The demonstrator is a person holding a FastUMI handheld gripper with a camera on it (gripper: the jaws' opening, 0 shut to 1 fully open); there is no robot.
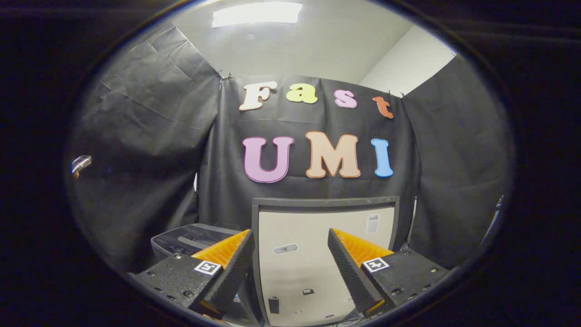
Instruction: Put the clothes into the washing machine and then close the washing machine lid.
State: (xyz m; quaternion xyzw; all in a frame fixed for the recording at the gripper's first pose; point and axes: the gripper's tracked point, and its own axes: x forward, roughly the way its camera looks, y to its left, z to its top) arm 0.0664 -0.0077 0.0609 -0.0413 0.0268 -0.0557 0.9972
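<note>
The gripper sits low in the centre of the frame with its 2 fingers spread wide and nothing between them; the ribbed black pads face each other across an open gap, orange backing behind each. Through that gap and just beyond the tips stands the lid of the washer, raised upright, a pale panel in a dark grey frame filling the lower middle of the frame, with a small label at its upper right and a small oval fitting near its centre. To the lower left, behind the left finger, part of the washer's dark control panel shows. Black cloth walls rise on all sides, and a ceiling light glows at the top. No clothes can be made out here, and the tub opening is hidden below the fingers, so I cannot tell whether loading is done. As for handling, clothes would be soft, light and limp, best pinched by a bunched fold so they do not slip from the pads. The lid looks stiff, smooth and hinged at its base; it likely needs only a push or pull at its top edge, where leverage is greatest, and it may drop fast once past upright.
</note>
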